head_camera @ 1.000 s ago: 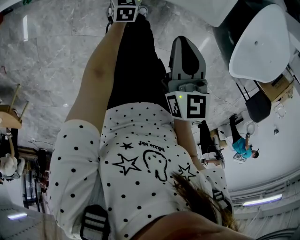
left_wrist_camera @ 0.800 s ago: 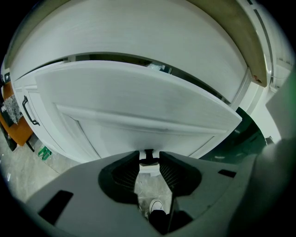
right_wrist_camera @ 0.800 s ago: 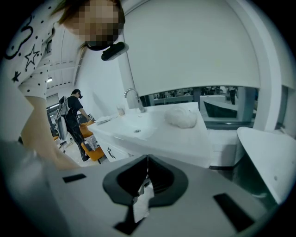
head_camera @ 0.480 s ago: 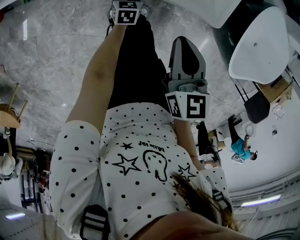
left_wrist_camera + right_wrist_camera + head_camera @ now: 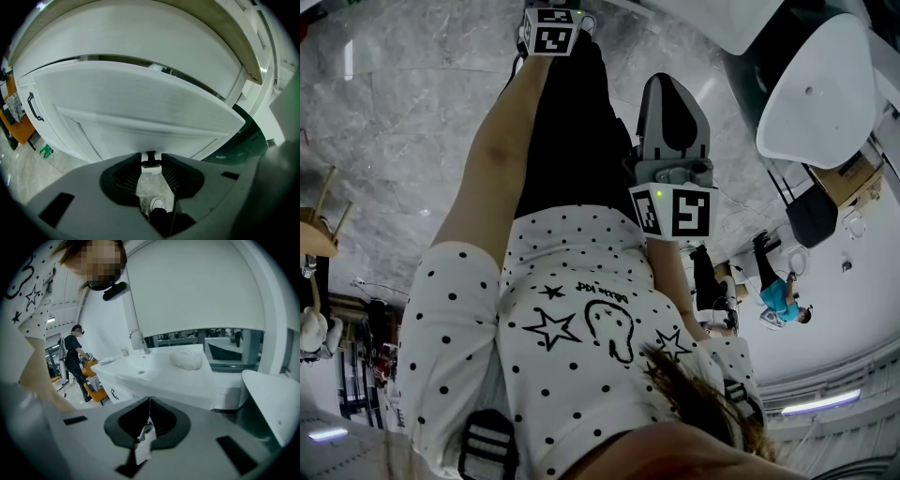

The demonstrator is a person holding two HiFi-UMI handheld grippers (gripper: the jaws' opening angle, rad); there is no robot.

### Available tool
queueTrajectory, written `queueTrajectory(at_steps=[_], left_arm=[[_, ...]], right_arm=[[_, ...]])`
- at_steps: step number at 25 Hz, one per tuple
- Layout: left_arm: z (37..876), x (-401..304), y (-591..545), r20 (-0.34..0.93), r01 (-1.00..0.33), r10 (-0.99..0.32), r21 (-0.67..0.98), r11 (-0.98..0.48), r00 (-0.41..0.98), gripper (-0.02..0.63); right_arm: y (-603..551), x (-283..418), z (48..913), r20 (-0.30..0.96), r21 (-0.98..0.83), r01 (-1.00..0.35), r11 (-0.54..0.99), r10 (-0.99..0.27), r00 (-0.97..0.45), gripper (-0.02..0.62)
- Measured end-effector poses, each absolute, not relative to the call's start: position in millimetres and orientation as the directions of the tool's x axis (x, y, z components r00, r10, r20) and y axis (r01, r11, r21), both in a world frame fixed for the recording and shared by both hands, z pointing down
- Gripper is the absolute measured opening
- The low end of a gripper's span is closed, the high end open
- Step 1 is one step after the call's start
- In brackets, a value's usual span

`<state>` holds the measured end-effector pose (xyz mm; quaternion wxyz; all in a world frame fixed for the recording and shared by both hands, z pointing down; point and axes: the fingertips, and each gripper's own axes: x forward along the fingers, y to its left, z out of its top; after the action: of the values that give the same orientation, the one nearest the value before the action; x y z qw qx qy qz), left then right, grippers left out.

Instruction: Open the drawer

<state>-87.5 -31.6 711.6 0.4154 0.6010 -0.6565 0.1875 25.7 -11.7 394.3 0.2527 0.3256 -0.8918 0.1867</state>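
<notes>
The drawer [image 5: 140, 105] fills the middle of the left gripper view as a wide white front under a counter [image 5: 140, 33], with a dark seam running along its top from the upper left down toward the right. The seam looks wider at its right end, and the front's right corner seems to stand proud of the cabinet. My reading is that the drawer is out by a little at most. The bend of the wide lens makes even that hard to be sure of.

The left gripper [image 5: 151, 155] sits at the bottom centre of that view with its jaws a narrow gap apart. The small black handle [image 5: 151, 161] stands right between their tips, its sides meeting both pads as far as I can see, and I take that as a pinch on the handle. Through the gap below show the floor [image 5: 153, 186] and a white shoe [image 5: 157, 204].

The right gripper [image 5: 150, 397] has its jaws pressed together with nothing between them. It plays no part: its own view looks at a sink top [image 5: 154, 371] with a tap [image 5: 136, 338] at middle left, away from the drawer.

So reaching and gripping look done. What is left is the main pull, drawing the front straight out until the inside shows
</notes>
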Motion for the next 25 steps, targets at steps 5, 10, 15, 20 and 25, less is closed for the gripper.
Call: queueTrajectory(at_steps=[5, 10, 15, 20, 25], left_arm=[[710, -85, -26, 0.772, -0.945, -0.632, 0.255, 0.205, 0.071, 0.135], [709, -84, -18, 0.775, -0.945, -0.627, 0.257, 0.200, 0.078, 0.135], [711, -81, -11, 0.781, -0.945, -0.620, 0.255, 0.203, 0.078, 0.135], [711, -79, -4, 0.780, -0.947, -0.621, 0.256, 0.195, 0.084, 0.135], [711, -77, 3, 0.785, -0.944, -0.615, 0.258, 0.205, 0.080, 0.133]], right_arm=[[-8, 25, 393, 0.573, -0.167, -0.671, 0.722, -0.483, -0.662, 0.014], [-5, 22, 392, 0.573, -0.167, -0.668, 0.726, -0.480, -0.665, 0.014], [-3, 22, 393, 0.573, -0.166, -0.666, 0.727, -0.479, -0.666, 0.014], [-2, 23, 392, 0.572, -0.164, -0.666, 0.728, -0.480, -0.665, 0.014], [-2, 19, 392, 0.572, -0.165, -0.665, 0.728, -0.479, -0.666, 0.014]])
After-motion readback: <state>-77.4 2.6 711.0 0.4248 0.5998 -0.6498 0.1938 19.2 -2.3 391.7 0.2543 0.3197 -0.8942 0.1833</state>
